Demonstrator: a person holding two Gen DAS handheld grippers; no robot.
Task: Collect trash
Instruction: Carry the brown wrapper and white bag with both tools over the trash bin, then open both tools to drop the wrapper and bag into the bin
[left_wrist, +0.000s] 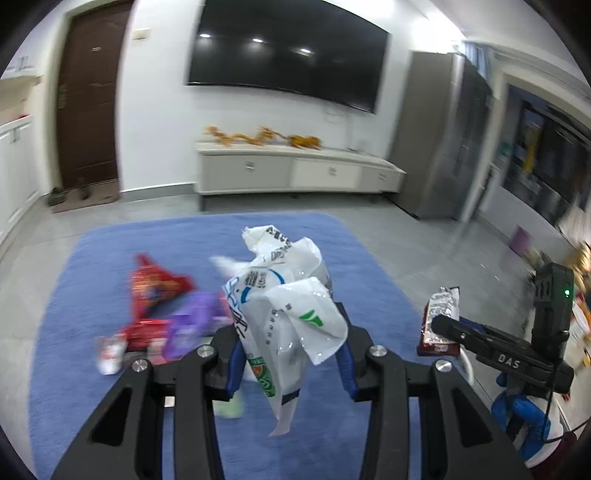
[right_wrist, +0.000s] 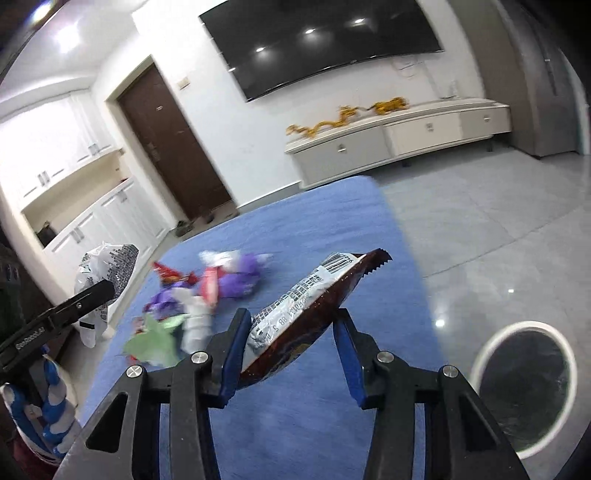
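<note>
Living-room surroundings frame the work: a wall-mounted television (left_wrist: 288, 51), a low white cabinet (left_wrist: 295, 170), grey floor tiles, and a blue rug (left_wrist: 92, 369) on which the rubbish lies.

Left hand-held gripper (left_wrist: 291, 354) is clenched on a crumpled white plastic bag (left_wrist: 284, 306), held up off the rug. Right hand-held gripper (right_wrist: 291, 347) grasps a brown snack wrapper (right_wrist: 306, 310), its white label side turned up and its serrated end pointing away. In the left view that wrapper hangs off to the right of the bag, apart from it.

On the rug a loose heap of litter (right_wrist: 199, 299) remains: red packets, a purple wrapper, a green scrap and something white, though motion blur makes the exact pieces hard to separate. In the right view a round, white-rimmed bin (right_wrist: 524, 387) stands on the tiles at lower right, near the rug's edge; its dark inside shows no clear contents.

By my reading the job is at an early-to-middle stage: one wrapper is in hand but not yet dropped into bag or bin, and the whole heap on the rug is still to be gathered.
</note>
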